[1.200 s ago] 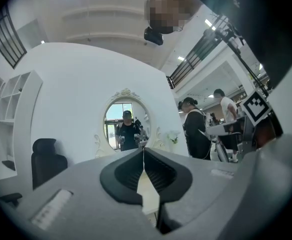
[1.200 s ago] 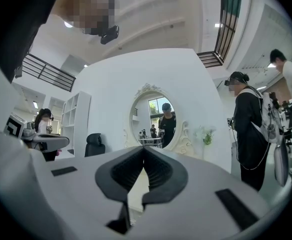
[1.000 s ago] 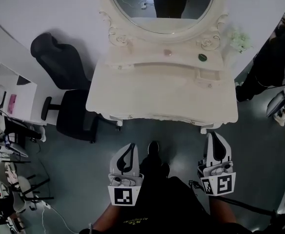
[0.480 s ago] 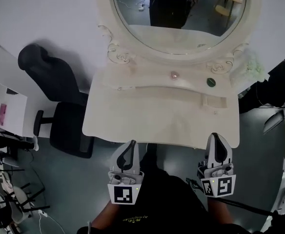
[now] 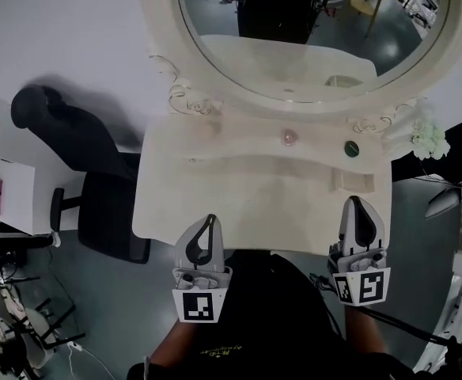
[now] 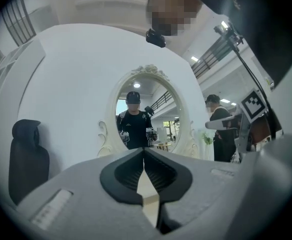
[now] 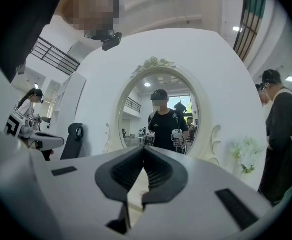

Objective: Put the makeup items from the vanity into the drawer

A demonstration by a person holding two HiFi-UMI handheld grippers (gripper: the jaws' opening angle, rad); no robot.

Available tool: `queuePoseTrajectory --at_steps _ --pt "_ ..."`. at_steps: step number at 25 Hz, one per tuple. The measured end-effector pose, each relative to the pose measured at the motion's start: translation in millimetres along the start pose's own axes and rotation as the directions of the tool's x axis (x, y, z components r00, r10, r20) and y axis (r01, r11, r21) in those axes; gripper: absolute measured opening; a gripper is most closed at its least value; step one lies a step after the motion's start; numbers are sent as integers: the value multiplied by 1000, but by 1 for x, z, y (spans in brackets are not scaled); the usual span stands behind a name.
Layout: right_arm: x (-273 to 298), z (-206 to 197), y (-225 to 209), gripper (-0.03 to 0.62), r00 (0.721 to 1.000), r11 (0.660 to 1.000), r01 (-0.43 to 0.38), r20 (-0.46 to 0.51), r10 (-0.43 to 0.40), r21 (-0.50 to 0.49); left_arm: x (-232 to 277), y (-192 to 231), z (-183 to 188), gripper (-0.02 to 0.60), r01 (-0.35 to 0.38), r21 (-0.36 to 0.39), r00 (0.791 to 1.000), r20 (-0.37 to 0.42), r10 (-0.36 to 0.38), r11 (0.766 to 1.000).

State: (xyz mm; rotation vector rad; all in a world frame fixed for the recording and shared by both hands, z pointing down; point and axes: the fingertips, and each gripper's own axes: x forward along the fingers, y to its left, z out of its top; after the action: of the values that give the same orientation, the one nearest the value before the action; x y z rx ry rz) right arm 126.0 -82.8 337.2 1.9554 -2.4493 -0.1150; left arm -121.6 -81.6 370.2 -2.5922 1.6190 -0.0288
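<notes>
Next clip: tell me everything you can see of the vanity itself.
The vanity is cream-white, seemingly painted wood, with a curved front edge. An oval mirror in a carved scrollwork frame stands upright at its back, against the white wall. On the ledge below the mirror sit a small pinkish round item and a dark green round item, apart. A small rectangular compartment shows at the top's right; whether it is an open drawer is unclear.
</notes>
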Motion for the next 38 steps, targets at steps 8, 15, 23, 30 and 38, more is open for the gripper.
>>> queuePoseTrajectory --at_steps 8,15,23,30,38 --pt "42 -4 -5 3 999 999 -39 9 40 -25 8 14 -13 21 -37 -3 999 -40 37 999" --pt "52 -9 3 3 997 997 -73 4 73 -14 16 17 -17 21 -37 5 998 -56 37 999" --pt "45 -9 3 3 997 997 -78 16 78 9 17 10 -11 21 -27 11 999 -35 27 1000" --pt "55 -19 9 443 987 984 -162 10 162 68 11 12 -9 21 -39 12 999 -35 40 999" --pt "76 -40 -3 451 982 983 -182 -60 182 8 11 11 -12 21 -53 7 998 -43 53 999"
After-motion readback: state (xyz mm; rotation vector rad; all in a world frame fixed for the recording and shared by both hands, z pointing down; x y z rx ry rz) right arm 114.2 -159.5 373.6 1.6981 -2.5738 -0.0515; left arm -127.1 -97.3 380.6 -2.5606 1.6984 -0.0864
